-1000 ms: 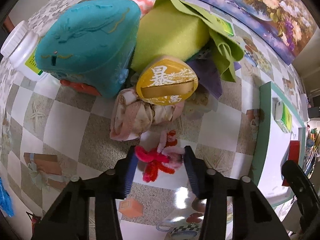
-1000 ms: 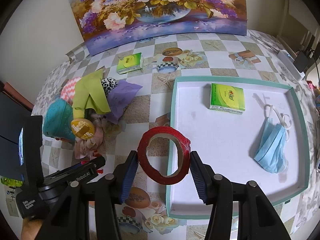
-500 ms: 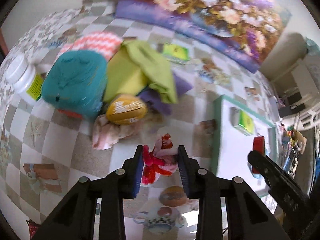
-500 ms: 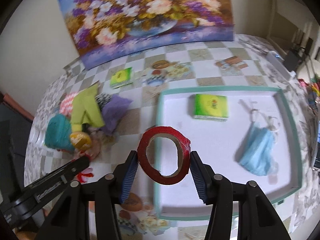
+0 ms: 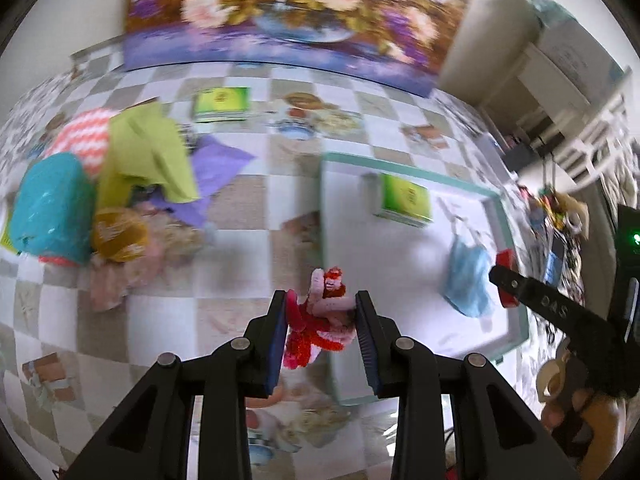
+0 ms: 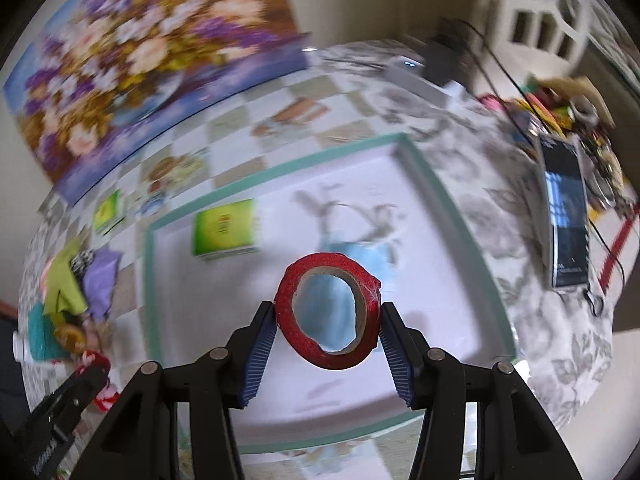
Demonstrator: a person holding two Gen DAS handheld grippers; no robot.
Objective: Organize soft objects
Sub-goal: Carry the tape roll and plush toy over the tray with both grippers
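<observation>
Mid-carry toward the teal-rimmed tray point(image 5: 404, 168), both loads up off the desk point(image 5: 168, 316). Left tongs point(image 5: 322, 320) clamped on a fuzzy red-and-pink plush toy point(image 5: 320, 316), pads pressing either side after just closing in, toy hanging above the tray's near left edge. Right tongs point(image 6: 328, 320) clamped on a red tape roll point(image 6: 328, 316), hovering over the tray's white floor, above a blue face mask point(image 6: 340, 248) and beside a green tissue pack point(image 6: 224, 232). Pile of remaining soft things point(image 5: 120, 184) well apart at the desk's left. Next, probably: lowering onto bare tray floor clear of mask and pack, then spreading the pads; soft toy likely to cling or sag, so a slow release.
</observation>
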